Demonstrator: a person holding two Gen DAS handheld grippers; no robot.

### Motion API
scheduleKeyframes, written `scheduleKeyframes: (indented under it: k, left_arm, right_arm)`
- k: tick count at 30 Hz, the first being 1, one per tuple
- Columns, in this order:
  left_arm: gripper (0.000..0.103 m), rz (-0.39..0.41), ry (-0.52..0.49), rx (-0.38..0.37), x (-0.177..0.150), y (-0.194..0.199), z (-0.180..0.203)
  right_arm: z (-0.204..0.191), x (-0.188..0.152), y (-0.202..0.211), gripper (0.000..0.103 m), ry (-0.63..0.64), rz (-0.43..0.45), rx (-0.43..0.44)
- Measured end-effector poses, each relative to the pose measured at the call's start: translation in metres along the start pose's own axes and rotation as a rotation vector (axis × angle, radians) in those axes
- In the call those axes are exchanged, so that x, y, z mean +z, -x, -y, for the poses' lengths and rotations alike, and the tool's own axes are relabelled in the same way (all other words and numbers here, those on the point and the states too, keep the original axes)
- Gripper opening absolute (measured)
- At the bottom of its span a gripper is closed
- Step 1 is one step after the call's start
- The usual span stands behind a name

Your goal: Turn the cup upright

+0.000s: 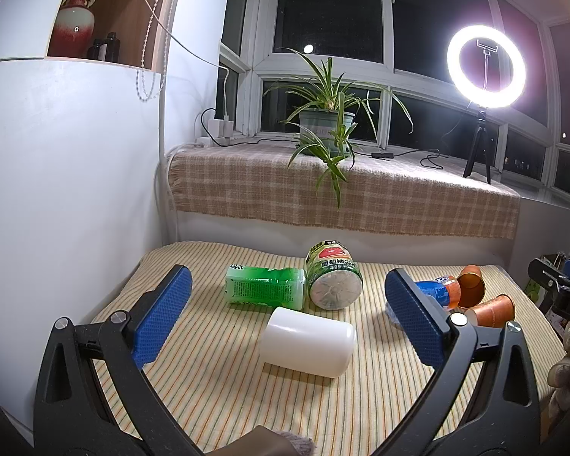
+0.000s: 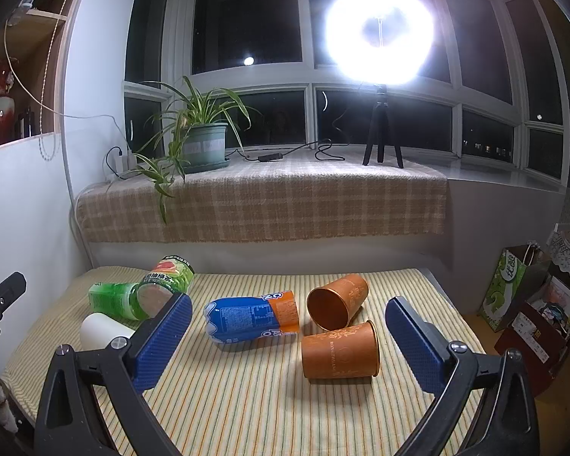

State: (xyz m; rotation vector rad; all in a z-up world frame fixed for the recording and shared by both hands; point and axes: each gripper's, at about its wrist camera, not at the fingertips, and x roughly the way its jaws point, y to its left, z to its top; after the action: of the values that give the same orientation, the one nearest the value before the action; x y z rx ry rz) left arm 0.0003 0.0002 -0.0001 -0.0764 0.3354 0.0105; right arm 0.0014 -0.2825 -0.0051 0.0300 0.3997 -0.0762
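Note:
A white cup (image 1: 307, 342) lies on its side on the striped cloth, between and just ahead of my open left gripper (image 1: 285, 315); it also shows in the right wrist view (image 2: 104, 330). Two orange cups lie tipped over: the near one (image 2: 340, 349) sits between the fingers of my open right gripper (image 2: 288, 338), the far one (image 2: 336, 306) lies with its mouth toward me. Both show at the right of the left wrist view, the far one (image 1: 472, 285) above the near one (image 1: 492, 311). Both grippers are empty.
A green bottle (image 1: 264, 286), a green-labelled can (image 1: 334, 277) and a blue-and-orange bottle (image 2: 252, 319) lie on the striped table cloth (image 2: 247, 399). A sill behind holds a potted plant (image 1: 326, 117) and a ring light (image 1: 486, 66). Bags (image 2: 513, 285) stand right of the table.

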Motion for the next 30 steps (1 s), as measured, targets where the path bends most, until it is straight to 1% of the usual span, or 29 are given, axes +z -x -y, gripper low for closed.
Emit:
scheduleKeyframes:
  k: [11,15,20,23,27,30]
  left_arm:
    - [0.103,-0.014,-0.006,0.013,-0.007,-0.005,-0.007]
    - [0.103,-0.034,-0.009,0.025,-0.008,-0.009,-0.014]
    - [0.103,-0.067,-0.002,0.047,-0.013,-0.010,-0.027]
    - [0.103,-0.085,0.011,0.052,-0.016,-0.010,-0.037]
    - [0.103,-0.101,0.020,0.063,-0.018,-0.007,-0.047]
    - [0.103,-0.109,0.029,0.082,-0.019,-0.007,-0.055]
  right_arm:
    - [-0.009,0.001,-0.011,0.103,0.017,-0.025,0.011]
    - [-0.018,0.009,-0.027,0.103,0.029,-0.065,0.055]
    - [-0.034,0.016,-0.059,0.103,0.036,-0.147,0.154]
    - [-0.045,0.022,-0.086,0.103,0.027,-0.222,0.230]
    - [-0.056,0.030,-0.125,0.103,-0.011,-0.326,0.296]
    - [-0.065,0.036,-0.157,0.103,-0.038,-0.413,0.362]
